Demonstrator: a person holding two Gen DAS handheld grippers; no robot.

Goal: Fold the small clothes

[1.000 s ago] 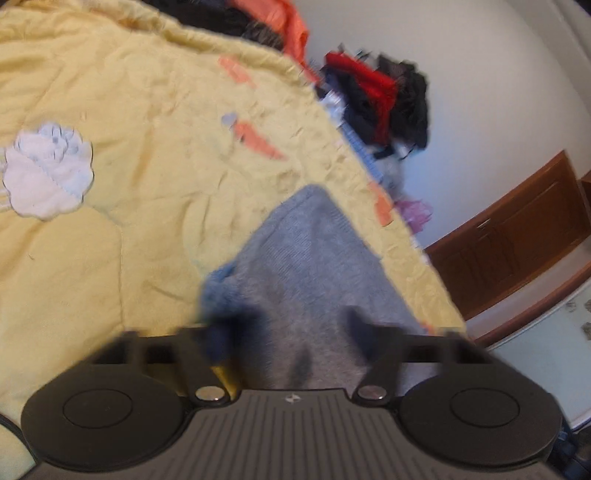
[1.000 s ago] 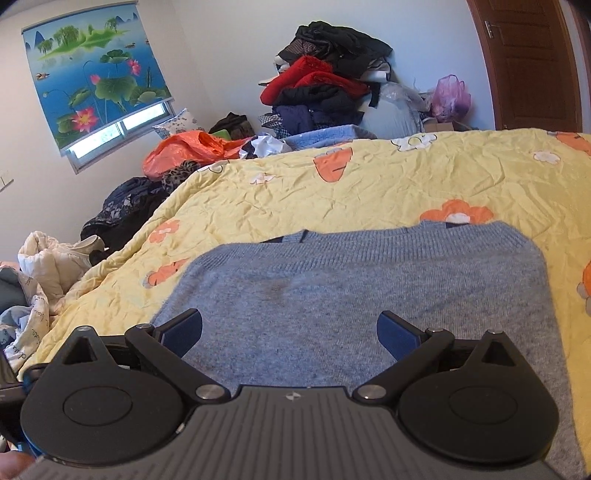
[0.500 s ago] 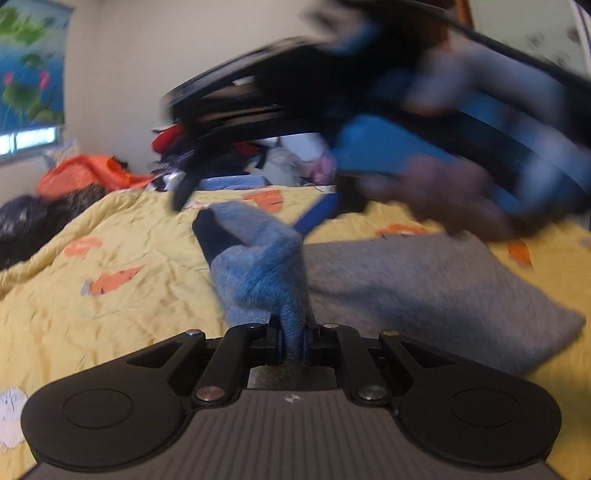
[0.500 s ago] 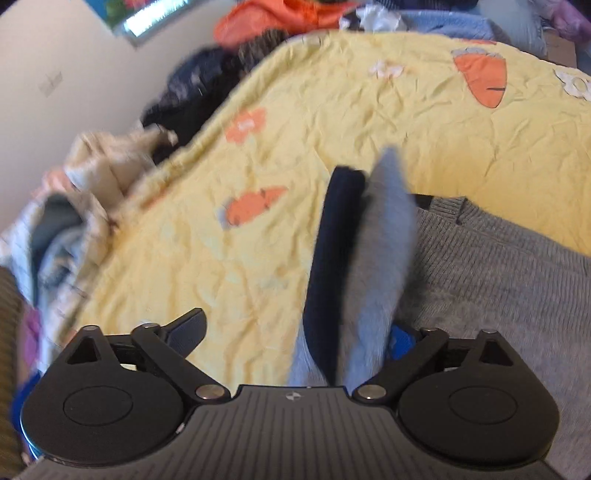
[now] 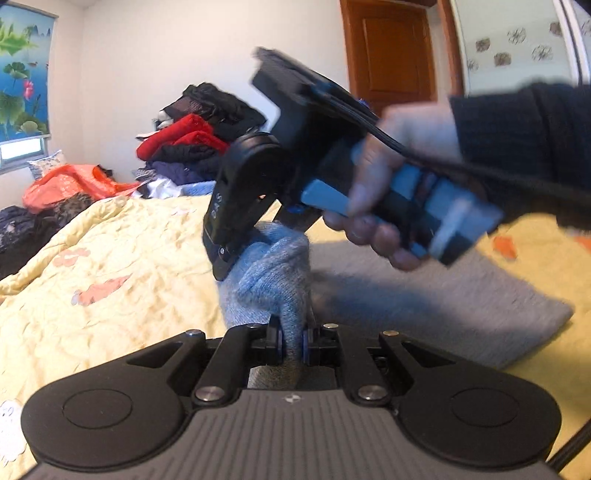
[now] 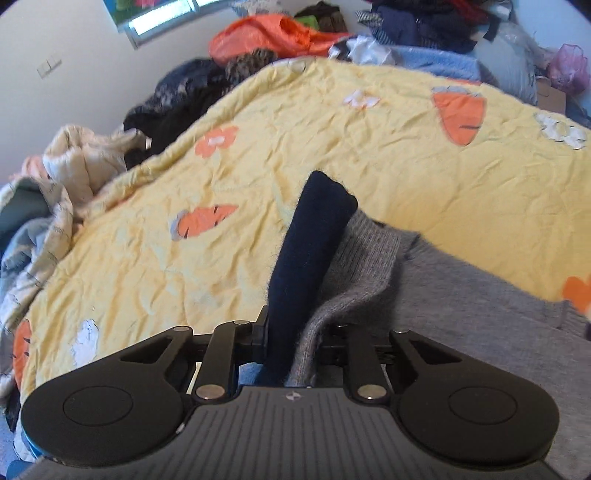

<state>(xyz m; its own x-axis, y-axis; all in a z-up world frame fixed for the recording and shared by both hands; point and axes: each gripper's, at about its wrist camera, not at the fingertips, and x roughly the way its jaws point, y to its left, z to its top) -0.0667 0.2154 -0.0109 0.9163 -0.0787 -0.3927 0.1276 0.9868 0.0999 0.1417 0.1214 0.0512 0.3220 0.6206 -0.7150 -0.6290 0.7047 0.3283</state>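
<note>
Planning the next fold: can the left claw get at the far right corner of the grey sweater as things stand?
Probably not. The left claw is shut on a bunched part of the sweater, and the right claw, held by a hand, hangs across the path. It would have to let go first.

The left wrist camera sits low over the yellow quilt [image 5: 110,266], looking along its fingers across the bed toward the far wall, the clothes pile [image 5: 195,144] and the wooden door [image 5: 391,55]; the right gripper [image 5: 236,243], blurred, fills its middle ground. The right wrist camera looks down more steeply, close to the grey sweater [image 6: 480,325], facing the same quilt [image 6: 332,147] and, probably, the same pile [image 6: 424,22] at its top edge.
</note>
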